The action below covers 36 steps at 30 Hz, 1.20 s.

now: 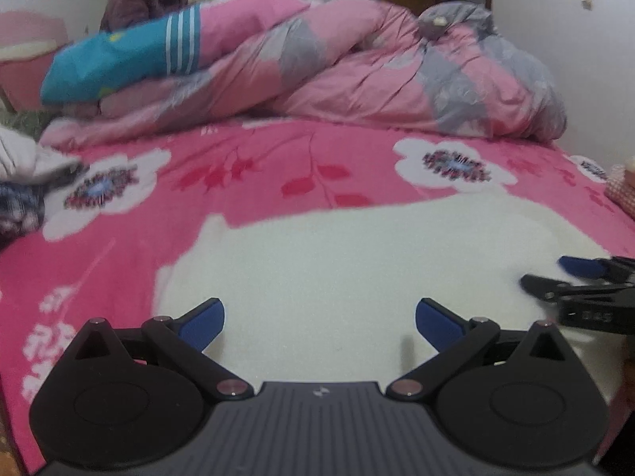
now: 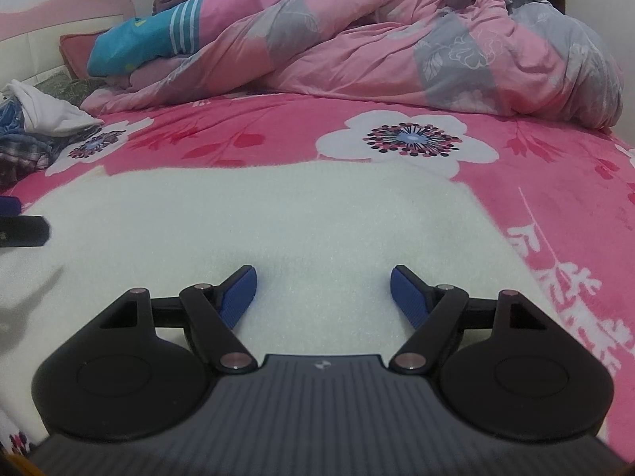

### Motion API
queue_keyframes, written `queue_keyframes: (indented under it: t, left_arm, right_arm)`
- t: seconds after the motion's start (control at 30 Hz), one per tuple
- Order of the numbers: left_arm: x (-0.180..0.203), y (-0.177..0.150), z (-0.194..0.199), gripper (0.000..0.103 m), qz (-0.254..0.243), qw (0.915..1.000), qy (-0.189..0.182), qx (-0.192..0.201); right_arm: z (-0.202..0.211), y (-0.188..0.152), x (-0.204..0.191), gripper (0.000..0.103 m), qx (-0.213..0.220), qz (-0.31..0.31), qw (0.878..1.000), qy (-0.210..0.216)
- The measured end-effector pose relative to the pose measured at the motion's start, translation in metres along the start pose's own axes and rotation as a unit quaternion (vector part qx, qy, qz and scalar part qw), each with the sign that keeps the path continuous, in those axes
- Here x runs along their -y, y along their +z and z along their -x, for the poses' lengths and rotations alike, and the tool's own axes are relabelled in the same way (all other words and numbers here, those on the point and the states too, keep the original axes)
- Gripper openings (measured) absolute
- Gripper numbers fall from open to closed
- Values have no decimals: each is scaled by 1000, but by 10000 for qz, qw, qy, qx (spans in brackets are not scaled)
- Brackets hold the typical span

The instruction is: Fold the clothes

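Hovering low over white knit garment spread flat mid-bed: left gripper and right gripper, both spread wide, gripping nothing. Fits either flat before a fold or just smoothed after one. Far hem at 12 o'clock, pink sheet bare beyond; clothes heap at 10 o'clock, quilt behind.

White fleecy garment lay spread flat on the pink floral bedsheet, already in a roughly rectangular shape w/ straight far edge & smooth top. More clothes, white & plaid, sat in a crumpled heap at far left, well apart.
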State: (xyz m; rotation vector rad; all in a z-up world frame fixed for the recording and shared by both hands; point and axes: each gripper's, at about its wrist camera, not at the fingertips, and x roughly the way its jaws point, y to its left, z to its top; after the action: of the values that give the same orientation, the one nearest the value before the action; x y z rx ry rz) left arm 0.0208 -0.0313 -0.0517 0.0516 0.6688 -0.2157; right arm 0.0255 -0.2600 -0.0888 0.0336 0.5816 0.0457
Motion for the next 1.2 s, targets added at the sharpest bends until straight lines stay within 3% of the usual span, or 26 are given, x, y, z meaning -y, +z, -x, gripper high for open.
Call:
queue_keyframes:
  t: [0.23, 1.2]
  left_arm:
    - [-6, -8, -20, 103, 130, 9996, 101, -210]
    - [-7, -11, -22, 103, 100, 9998, 122, -149]
  right_arm:
    - [0, 0, 0, 75, 17, 9, 10000, -6]
    - [-1, -1, 0, 75, 72, 47, 10000, -17]
